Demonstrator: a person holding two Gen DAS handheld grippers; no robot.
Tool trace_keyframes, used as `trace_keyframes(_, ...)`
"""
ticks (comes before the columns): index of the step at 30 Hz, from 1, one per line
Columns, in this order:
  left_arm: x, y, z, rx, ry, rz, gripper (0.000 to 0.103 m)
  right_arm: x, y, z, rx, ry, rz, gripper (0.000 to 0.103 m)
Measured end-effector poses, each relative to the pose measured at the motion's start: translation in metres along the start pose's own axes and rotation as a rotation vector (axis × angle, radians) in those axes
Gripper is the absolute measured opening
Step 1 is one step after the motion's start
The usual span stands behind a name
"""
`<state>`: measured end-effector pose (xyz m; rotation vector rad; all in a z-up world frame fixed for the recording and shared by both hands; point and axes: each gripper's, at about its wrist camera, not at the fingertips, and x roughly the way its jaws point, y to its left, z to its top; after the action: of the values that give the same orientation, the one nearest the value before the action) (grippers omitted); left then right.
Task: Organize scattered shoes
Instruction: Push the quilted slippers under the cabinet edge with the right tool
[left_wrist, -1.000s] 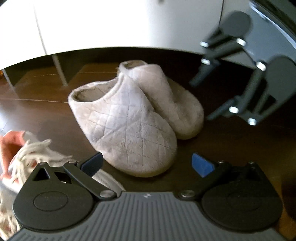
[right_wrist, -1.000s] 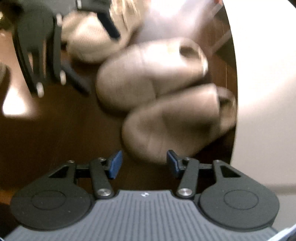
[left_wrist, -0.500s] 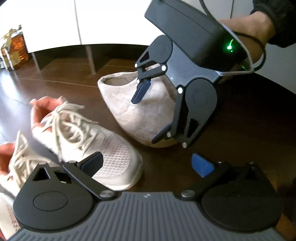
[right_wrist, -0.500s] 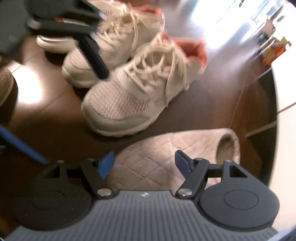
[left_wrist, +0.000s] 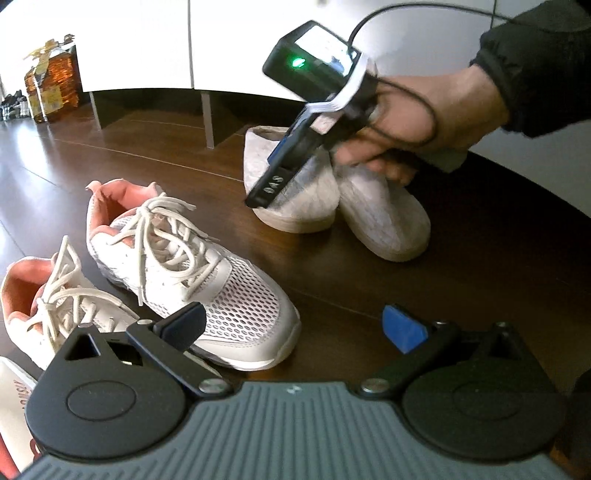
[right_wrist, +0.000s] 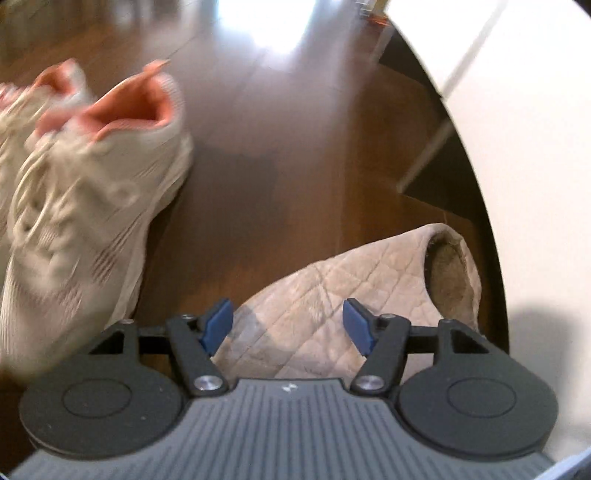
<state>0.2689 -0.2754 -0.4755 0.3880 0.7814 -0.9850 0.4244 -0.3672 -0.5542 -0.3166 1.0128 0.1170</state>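
Slippers (left_wrist: 384, 218) sit paired; right claw (right_wrist: 291, 326) gapes over one.

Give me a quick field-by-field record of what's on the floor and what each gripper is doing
surface: dark wood floor
slippers: two quilted beige slippers side by side, near the white cabinet
sneakers: two white laced sneakers with pink lining
left gripper: open, empty, above the floor by a sneaker toe
right gripper: open, fingers straddling one slipper's toe

Left gripper (left_wrist: 293, 325) at 6 o'clock, jaws wide apart, empty. Right gripper (right_wrist: 288, 326) parted; bare hand (left_wrist: 424, 122) gripping its handle at 2 o'clock.
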Motion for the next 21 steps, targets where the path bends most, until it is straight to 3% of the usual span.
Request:
trace_keyframes(2, -0.003, 0.0, -0.001, 0.002, -0.008, 0.006, 0.103, 0.008, 0.003, 0.006, 0.011, 0.009, -0.017, 0.06)
trace_keyframes(5, -0.011, 0.002, -0.003, -0.021, -0.027, 0.018, 0.103, -0.029, 0.011, 0.002, 0.018, -0.056, -0.013, 0.061)
trace_keyframes(8, -0.014, 0.007, -0.004, -0.056, -0.053, 0.028, 0.103, -0.062, 0.012, -0.046, 0.096, 0.0, -0.014, 0.071)
trace_keyframes(10, -0.013, 0.008, -0.002, -0.063, -0.064, 0.032, 0.103, -0.085, 0.013, -0.078, 0.15, 0.039, -0.014, 0.073)
trace_keyframes(12, -0.009, 0.008, 0.007, -0.03, -0.082, 0.027, 0.103, -0.107, 0.014, -0.111, 0.203, 0.078, -0.015, 0.073)
trace_keyframes(16, 0.014, 0.014, 0.04, 0.075, -0.098, 0.004, 0.103, -0.109, 0.017, -0.163, 0.233, 0.204, -0.004, 0.073)
trace_keyframes(21, 0.056, 0.023, 0.092, 0.232, -0.041, -0.036, 0.103, -0.09, 0.025, -0.164, 0.184, 0.17, 0.017, 0.072)
